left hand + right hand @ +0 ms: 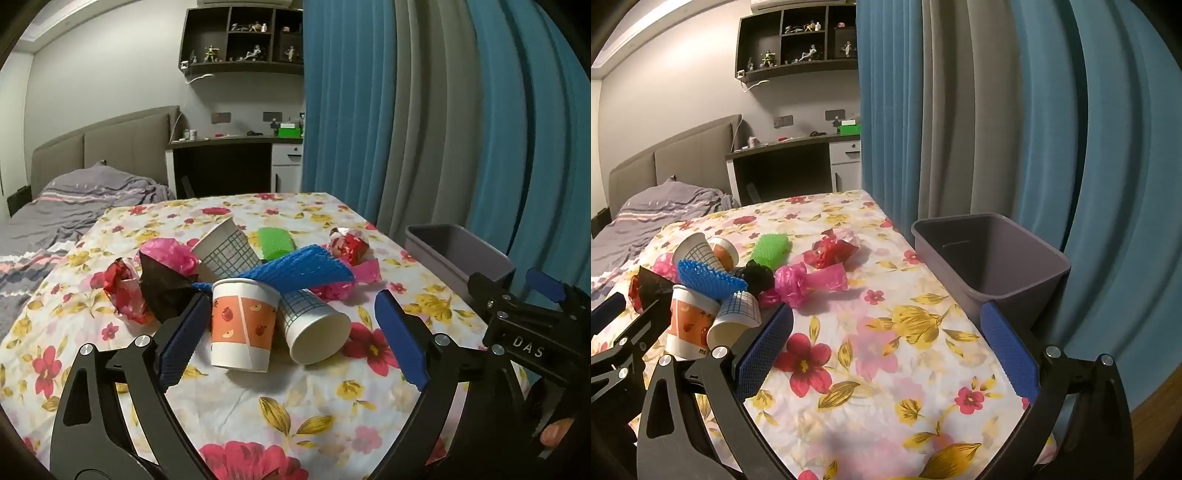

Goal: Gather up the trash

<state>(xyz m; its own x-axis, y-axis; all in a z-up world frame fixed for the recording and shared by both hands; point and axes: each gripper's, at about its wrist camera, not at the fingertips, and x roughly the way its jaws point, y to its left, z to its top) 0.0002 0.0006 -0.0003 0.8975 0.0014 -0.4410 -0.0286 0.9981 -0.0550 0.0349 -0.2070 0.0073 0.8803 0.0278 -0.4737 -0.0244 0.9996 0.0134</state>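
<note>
A heap of trash lies on the flowered tablecloth [295, 413]. My left gripper [291, 343] is open, its blue pads either side of an orange fruit-print paper cup [243, 325] and a tipped checked cup [314, 328], touching neither. Behind them are a blue spiky mat [303, 269], a second checked cup [225, 251], a green spiky piece [275, 242], pink plastic [170, 254], black crumpled wrap [162, 288] and red foil wrappers [349, 245]. My right gripper [886, 350] is open over bare cloth, right of the heap. The grey bin [993, 291] stands just beyond its right finger.
The bin [458, 258] sits off the table's right edge against blue and grey curtains [997, 110]. A bed with grey bedding [55, 218] lies to the left, and a desk with shelves [229, 147] stands behind. The other gripper's black frame [524, 325] is close on the right.
</note>
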